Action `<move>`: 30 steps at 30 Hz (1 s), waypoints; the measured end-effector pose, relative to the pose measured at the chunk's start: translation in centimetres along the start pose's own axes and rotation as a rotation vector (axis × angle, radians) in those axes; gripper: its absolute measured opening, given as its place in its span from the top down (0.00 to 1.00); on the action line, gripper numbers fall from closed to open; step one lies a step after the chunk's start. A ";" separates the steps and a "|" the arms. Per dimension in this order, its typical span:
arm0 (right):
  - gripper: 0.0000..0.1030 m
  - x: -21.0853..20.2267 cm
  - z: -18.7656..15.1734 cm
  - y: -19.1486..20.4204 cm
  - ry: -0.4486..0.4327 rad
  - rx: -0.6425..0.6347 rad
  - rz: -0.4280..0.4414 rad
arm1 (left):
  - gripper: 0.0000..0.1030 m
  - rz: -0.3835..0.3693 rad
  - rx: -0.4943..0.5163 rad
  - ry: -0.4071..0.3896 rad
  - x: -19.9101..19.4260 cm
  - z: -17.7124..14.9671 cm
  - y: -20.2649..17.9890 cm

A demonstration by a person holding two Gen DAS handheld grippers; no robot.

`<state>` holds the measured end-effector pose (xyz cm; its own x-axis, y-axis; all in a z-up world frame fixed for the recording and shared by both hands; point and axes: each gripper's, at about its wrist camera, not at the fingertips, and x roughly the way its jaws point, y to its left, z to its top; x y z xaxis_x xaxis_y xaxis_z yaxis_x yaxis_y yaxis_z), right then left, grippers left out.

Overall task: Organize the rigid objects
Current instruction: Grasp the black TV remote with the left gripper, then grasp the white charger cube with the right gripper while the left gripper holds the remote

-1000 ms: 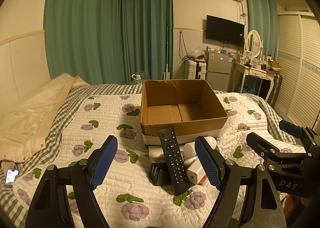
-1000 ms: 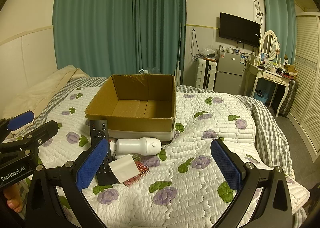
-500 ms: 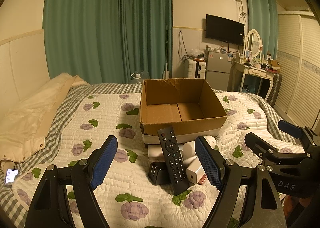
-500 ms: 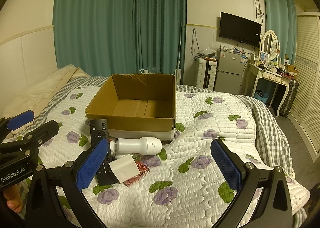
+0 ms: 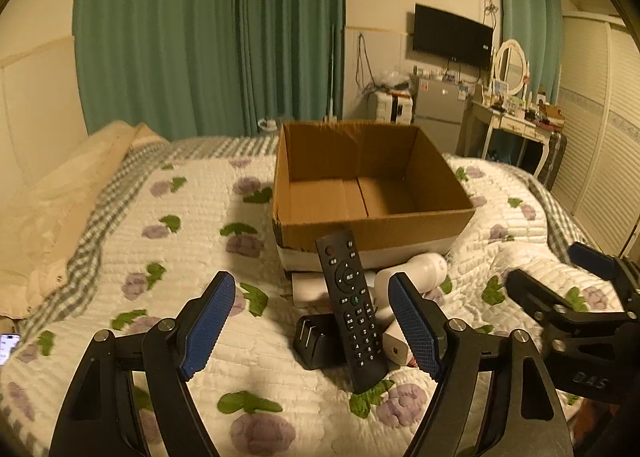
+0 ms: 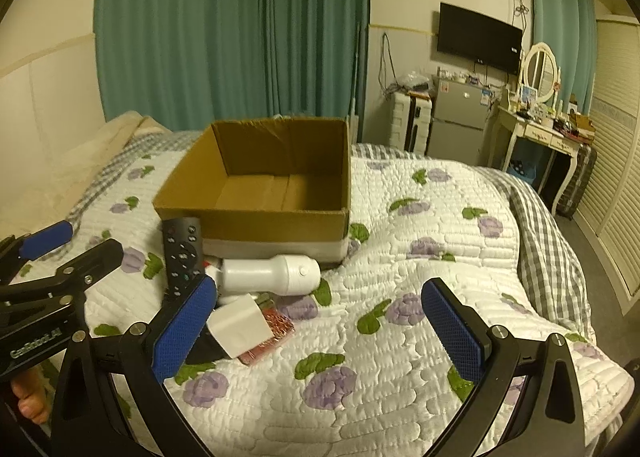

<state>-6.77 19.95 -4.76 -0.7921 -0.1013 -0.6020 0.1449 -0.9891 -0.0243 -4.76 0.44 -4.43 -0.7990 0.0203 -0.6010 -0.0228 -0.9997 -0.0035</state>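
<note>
An open, empty cardboard box (image 5: 372, 225) (image 6: 272, 223) stands on the flowered quilt. In front of it lies a small pile. A black remote (image 5: 352, 305) (image 6: 182, 253) leans on a black block (image 5: 316, 341). Beside them lie a white bottle-shaped object (image 5: 416, 269) (image 6: 272, 273) on its side, a small white cube (image 5: 396, 343) (image 6: 238, 327) and a red patterned pack (image 6: 272, 331). My left gripper (image 5: 310, 321) (image 6: 68, 253) is open, its fingers on either side of the remote and short of it. My right gripper (image 6: 320, 331) (image 5: 560, 273) is open, to the right of the pile, holding nothing.
A beige duvet (image 5: 60, 193) is heaped at the left of the bed, and a lit phone (image 5: 8, 345) lies at the left edge. The quilt (image 6: 420, 265) right of the box is bare. A dressing table (image 6: 540, 129), fridge and louvred wardrobe stand beyond the bed's right side.
Both grippers have moved a little forward toward the pile and the box, which look larger now. Neither gripper's opening has changed, and the objects have not moved.
</note>
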 end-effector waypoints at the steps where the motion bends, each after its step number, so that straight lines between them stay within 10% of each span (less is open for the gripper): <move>1: 0.00 0.3 0.0 0.0 0.012 0.003 -0.004 | 0.22 -0.002 0.003 0.015 0.9 -0.1 -0.1; 11: 0.00 3.1 -0.2 0.2 0.093 -0.010 -0.012 | 0.23 -0.066 0.037 0.115 8.5 -1.2 -1.5; 14: 0.00 4.0 -0.4 0.4 0.119 -0.021 -0.014 | 0.55 -0.126 0.041 0.154 9.9 -1.9 -1.8; 19: 0.00 4.9 -0.8 0.9 0.132 -0.037 -0.007 | 0.78 -0.207 0.051 0.152 8.3 -1.7 -1.7; 30: 0.00 6.5 -1.9 5.1 0.151 -0.135 0.102 | 0.82 -0.117 0.081 0.123 1.5 0.6 1.9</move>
<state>-10.02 14.49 -10.32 -0.6732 -0.1729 -0.7189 0.3059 -0.9503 -0.0579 -6.35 -1.38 -4.90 -0.7087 0.1304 -0.6933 -0.1640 -0.9863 -0.0179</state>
